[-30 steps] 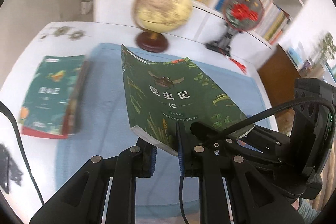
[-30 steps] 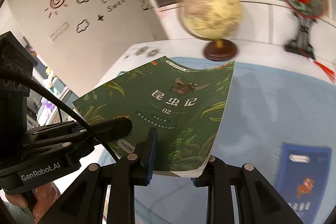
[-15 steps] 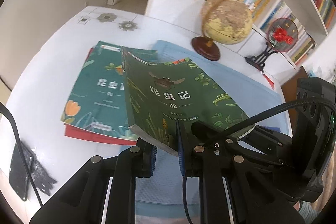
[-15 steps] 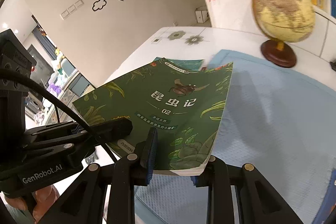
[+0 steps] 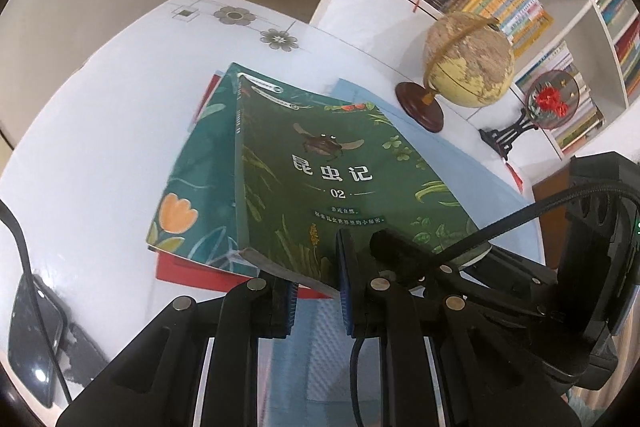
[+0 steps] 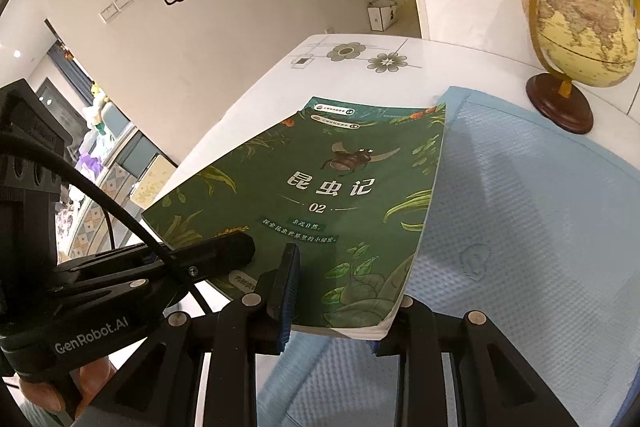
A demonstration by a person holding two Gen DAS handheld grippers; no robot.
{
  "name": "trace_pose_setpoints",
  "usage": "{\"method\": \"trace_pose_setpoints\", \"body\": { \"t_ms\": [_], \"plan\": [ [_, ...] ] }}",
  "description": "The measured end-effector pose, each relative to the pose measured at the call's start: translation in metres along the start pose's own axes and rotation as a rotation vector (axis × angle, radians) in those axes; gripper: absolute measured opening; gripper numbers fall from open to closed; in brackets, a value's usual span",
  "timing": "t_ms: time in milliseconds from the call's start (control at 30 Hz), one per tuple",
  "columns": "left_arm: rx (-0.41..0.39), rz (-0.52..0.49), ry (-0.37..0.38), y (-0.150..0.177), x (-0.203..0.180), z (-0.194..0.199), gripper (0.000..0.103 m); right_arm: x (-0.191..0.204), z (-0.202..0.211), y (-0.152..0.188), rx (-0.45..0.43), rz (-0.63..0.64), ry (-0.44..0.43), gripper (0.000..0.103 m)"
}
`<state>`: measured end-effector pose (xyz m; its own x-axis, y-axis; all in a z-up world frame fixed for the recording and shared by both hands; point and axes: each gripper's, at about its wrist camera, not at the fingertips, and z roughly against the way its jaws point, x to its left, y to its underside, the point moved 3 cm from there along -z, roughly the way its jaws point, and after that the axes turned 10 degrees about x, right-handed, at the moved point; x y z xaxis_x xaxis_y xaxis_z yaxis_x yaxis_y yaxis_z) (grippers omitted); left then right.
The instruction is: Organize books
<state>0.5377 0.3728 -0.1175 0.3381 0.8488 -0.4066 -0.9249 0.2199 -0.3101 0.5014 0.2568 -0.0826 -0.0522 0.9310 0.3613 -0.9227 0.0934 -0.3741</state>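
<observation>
We hold the dark green book (image 5: 344,187) with both grippers: left gripper (image 5: 316,291) and right gripper (image 6: 332,291) each clamp its near edge. It hangs above the teal book (image 5: 200,187) on the white table (image 5: 88,131).

Dark green book (image 5: 344,179) with leaf pattern, brown beetle, white title. Beneath it, teal book (image 5: 196,183) bearing an orange tulip; under that, red book (image 5: 180,269). Beside the green book, pale blue dimpled mat (image 6: 520,211) on white worktop (image 5: 100,131) with grey flower motifs. Beyond the mat, yellow-tan globe (image 5: 468,63), dark red-brown base. Black tongs (image 5: 316,291) with blue pads (image 6: 286,303).
</observation>
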Motion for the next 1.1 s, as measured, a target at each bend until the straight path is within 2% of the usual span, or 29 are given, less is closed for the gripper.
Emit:
{"method": "trace_pose_setpoints", "body": {
  "t_ms": [633, 767, 933, 1100],
  "plan": [
    [0.044, 0.028, 0.011, -0.013, 0.036, -0.013, 0.019, 0.017, -0.025, -0.005, 0.048, -0.049, 0.004, 0.028],
    [0.055, 0.049, 0.011, -0.011, 0.044, -0.017, 0.021, 0.018, -0.03, -0.005, 0.065, -0.043, -0.002, 0.028],
    [0.088, 0.079, 0.005, -0.004, 0.054, -0.021, 0.028, 0.016, -0.036, -0.003, 0.089, -0.053, -0.015, 0.028],
    [0.106, 0.091, -0.012, 0.002, 0.061, -0.025, 0.028, 0.013, -0.045, -0.001, 0.112, -0.059, -0.02, 0.028]
  ]
}}
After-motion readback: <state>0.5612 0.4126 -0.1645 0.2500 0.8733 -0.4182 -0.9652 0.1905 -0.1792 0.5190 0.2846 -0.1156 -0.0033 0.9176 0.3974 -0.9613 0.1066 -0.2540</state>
